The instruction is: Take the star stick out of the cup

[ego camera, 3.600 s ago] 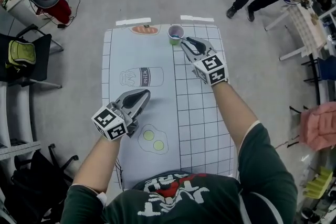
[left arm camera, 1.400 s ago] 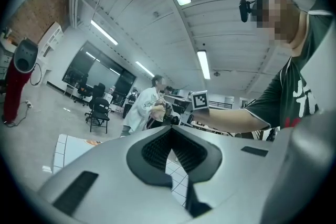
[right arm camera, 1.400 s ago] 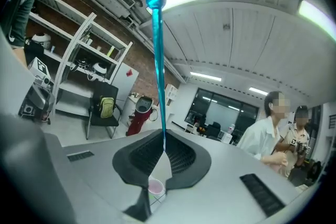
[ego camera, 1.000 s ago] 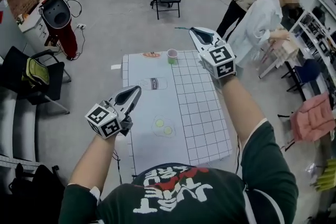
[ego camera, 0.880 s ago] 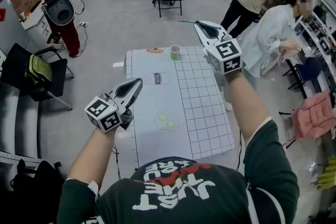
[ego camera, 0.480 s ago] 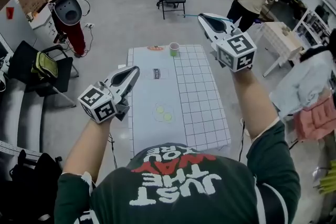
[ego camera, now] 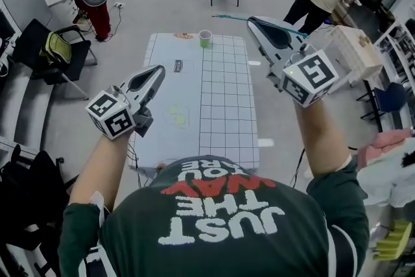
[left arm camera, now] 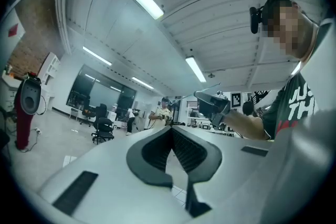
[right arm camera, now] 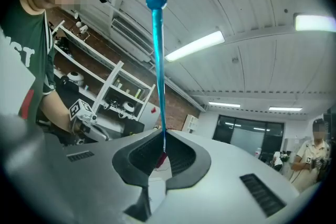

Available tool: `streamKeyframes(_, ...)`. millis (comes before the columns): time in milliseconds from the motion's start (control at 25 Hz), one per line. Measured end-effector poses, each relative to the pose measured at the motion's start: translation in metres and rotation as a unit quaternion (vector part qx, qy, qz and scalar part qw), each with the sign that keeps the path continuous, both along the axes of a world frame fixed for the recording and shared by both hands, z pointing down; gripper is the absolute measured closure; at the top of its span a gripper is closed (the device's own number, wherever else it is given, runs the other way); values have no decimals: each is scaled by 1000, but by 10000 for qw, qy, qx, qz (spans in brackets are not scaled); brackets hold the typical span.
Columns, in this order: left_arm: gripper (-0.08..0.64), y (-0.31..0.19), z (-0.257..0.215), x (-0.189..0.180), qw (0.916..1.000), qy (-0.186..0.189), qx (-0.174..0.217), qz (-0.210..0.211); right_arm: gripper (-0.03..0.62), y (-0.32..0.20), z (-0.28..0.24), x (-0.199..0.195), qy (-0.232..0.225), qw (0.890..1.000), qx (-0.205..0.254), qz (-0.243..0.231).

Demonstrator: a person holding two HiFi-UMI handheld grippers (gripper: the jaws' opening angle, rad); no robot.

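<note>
Teal thin star stick [right arm camera: 157, 65] pinched in my right gripper [right arm camera: 161, 136], long axis running straight out past the jaws. Small green cup [ego camera: 205, 38] sits well apart, below. Left gripper [ego camera: 157, 71] closed, empty.

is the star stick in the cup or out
Out. The right tongs are shut on the star stick, held high, well clear of the cup.

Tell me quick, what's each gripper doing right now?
Left gripper: shut, empty.
Right gripper: shut on the star stick.
</note>
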State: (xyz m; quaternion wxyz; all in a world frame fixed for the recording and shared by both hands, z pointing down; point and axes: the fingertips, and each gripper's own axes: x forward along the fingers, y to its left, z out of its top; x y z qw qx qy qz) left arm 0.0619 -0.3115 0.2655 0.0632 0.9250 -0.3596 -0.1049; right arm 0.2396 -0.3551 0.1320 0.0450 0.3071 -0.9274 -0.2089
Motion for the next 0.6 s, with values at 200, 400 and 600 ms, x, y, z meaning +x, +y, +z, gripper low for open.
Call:
streamKeyframes(200,552,34,28,35,9995,-226,-139,-173,549,43,32,30,-188,9985,-325,-389)
streamKeyframes(400,552,21,55,46,9984,-282,-443,-202,549,29,62,41,-320,9949,-780,-555)
streamKeyframes(600,552,22,90,34,9964,-226,-801,-126,549,29,109,35,-384,9890,-1346,-470)
